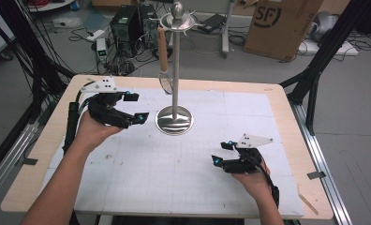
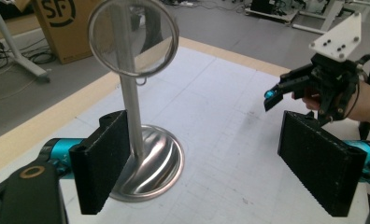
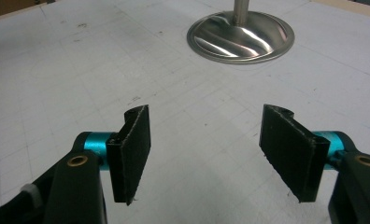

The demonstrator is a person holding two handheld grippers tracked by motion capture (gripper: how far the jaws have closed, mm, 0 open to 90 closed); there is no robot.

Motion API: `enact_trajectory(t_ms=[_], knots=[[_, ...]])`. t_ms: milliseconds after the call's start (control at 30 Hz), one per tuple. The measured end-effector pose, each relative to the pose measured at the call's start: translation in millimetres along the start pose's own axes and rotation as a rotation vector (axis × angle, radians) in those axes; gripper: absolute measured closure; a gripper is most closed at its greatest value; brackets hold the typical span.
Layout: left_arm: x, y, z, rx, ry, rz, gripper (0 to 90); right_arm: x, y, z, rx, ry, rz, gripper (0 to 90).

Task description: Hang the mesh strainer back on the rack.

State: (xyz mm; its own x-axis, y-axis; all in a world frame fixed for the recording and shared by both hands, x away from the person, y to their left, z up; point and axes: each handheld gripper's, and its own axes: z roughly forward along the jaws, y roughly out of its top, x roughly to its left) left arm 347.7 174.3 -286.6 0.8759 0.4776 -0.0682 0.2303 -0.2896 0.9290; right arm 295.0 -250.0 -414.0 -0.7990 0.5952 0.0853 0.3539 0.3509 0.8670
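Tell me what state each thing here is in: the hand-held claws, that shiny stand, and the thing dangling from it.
Left black claw: open, holding nothing, beside the stand.
Right black claw: open, holding nothing, above the white mat.
Shiny steel stand with round base: upright on the mat.
Round wire-mesh strainer with wooden handle: hanging from the stand's top, mesh end down, clear of the mat.

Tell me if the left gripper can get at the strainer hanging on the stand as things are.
Probably yes. The left gripper is open and close beside the stand, with the strainer hanging just ahead of it. Nothing lies between them; only the stand's pole runs behind the mesh.
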Motion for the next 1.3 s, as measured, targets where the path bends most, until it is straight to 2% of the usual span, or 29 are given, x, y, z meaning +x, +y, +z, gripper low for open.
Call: enact_trajectory(t_ms=[133, 267, 433, 700, 867, 967, 1300], knots=[[-3.8, -11.7, 2.5, 0.011, -0.003, -0.001, 16.4, -1.1, -0.1, -1.0, -0.004, 0.0, 0.0, 33.4], [-4.8, -23.8, 4.8, 0.003, -0.032, -0.009, 16.4, -1.4, -0.2, -1.2, -0.008, 0.005, 0.004, 33.4], [-7.0, -36.9, 4.3, -0.026, -0.045, -0.027, 16.3, -1.3, 0.0, -1.5, -0.009, -0.001, 0.004, 33.4], [-6.0, -59.3, 2.8, -0.026, -0.032, -0.051, 16.5, 0.4, -0.3, 1.1, 0.004, -0.007, 0.0, 33.5], [-4.4, -68.1, 2.3, -0.015, -0.016, -0.057, 16.7, -0.4, -0.9, 1.2, 0.009, -0.008, 0.009, 33.4], [-6.9, -71.8, 4.6, 0.008, -0.004, -0.048, 16.8, -1.8, -1.6, -0.6, 0.004, -0.009, 0.011, 33.4], [-9.7, -77.9, 9.2, 0.021, -0.008, -0.047, 17.2, -2.0, -1.7, -1.1, 0.001, -0.011, 0.013, 33.4]])
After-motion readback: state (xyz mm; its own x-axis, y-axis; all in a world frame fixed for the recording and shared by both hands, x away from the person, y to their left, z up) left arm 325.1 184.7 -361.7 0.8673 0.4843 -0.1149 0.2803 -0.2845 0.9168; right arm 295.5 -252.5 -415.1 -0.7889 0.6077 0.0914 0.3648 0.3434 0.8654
